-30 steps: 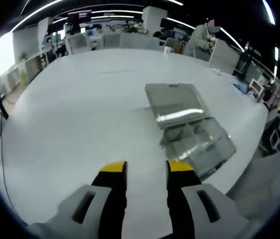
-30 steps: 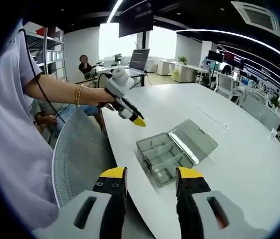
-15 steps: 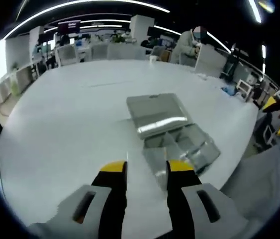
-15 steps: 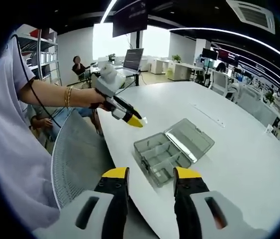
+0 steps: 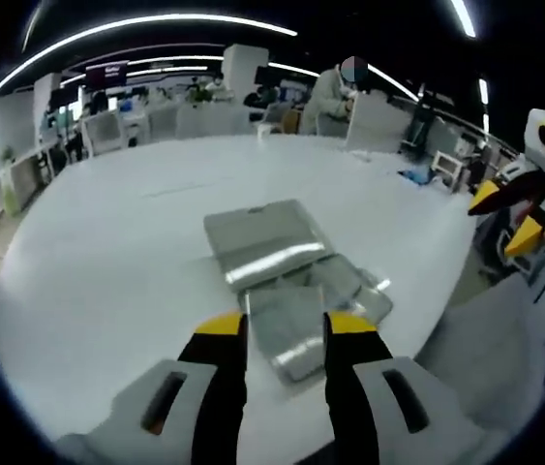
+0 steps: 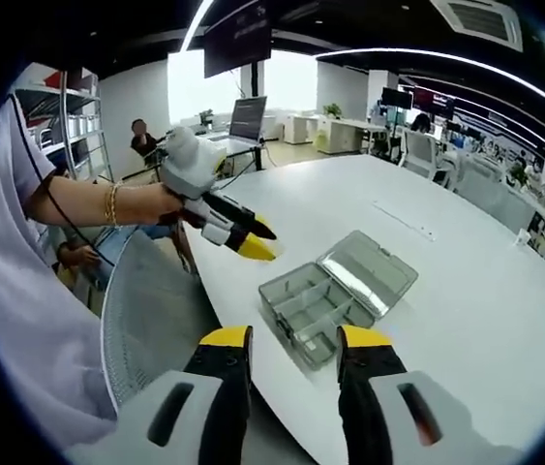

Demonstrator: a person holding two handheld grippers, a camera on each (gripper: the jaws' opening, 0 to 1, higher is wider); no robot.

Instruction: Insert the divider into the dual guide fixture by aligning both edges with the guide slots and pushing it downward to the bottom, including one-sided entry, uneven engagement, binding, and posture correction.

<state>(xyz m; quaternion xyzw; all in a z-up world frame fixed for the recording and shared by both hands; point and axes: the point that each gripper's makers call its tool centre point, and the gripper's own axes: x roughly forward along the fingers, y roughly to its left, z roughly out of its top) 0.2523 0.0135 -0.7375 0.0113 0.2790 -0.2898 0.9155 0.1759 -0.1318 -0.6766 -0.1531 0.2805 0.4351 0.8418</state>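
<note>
Clear plastic fixture box point(image 6: 335, 295) sits open near the desk point(image 6: 466, 320) edge; both tongs point(image 5: 277, 329) point(image 6: 291, 339) stand apart, empty. You approach; next, locate the divider.

Looks like a big open-plan office: long white table point(image 6: 466, 291), a laptop point(image 6: 247, 118) on a far desk, ceiling strip lights point(image 5: 136, 21), rows of desks and chairs point(image 5: 107, 131) behind.
</note>
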